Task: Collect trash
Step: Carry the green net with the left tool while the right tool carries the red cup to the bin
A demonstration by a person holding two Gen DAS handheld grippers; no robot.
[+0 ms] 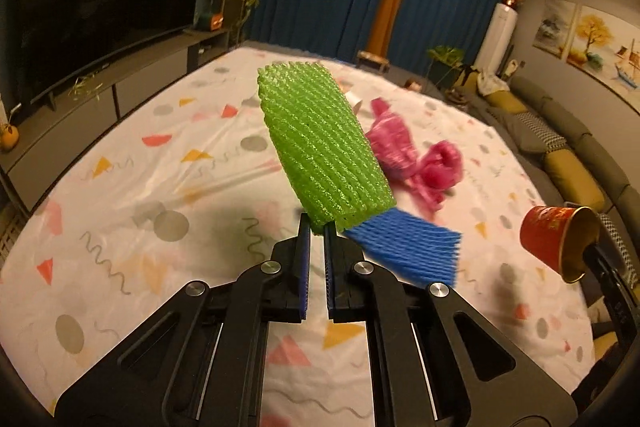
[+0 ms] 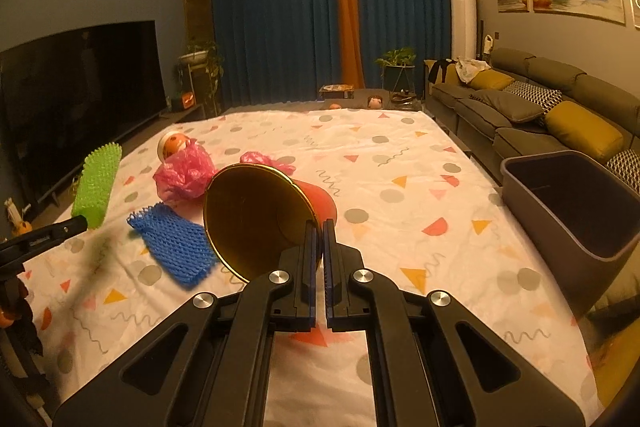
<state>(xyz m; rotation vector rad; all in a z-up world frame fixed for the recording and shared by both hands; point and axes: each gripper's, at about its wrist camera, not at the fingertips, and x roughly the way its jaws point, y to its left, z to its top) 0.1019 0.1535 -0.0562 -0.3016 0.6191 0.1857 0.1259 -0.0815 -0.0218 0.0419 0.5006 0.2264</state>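
While both loads hang over the sheet:
left gripper: pinching green foam net, long axis up-left
right gripper: clamped on red cup rim
bin: right, nearer right gripper
left behind: blue net, pink bags

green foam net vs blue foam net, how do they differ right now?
The green foam net is pinched at its lower edge in the left tool, lifted and standing up; the blue foam net lies flat on the patterned sheet, untouched. Both are mesh foam sleeves.
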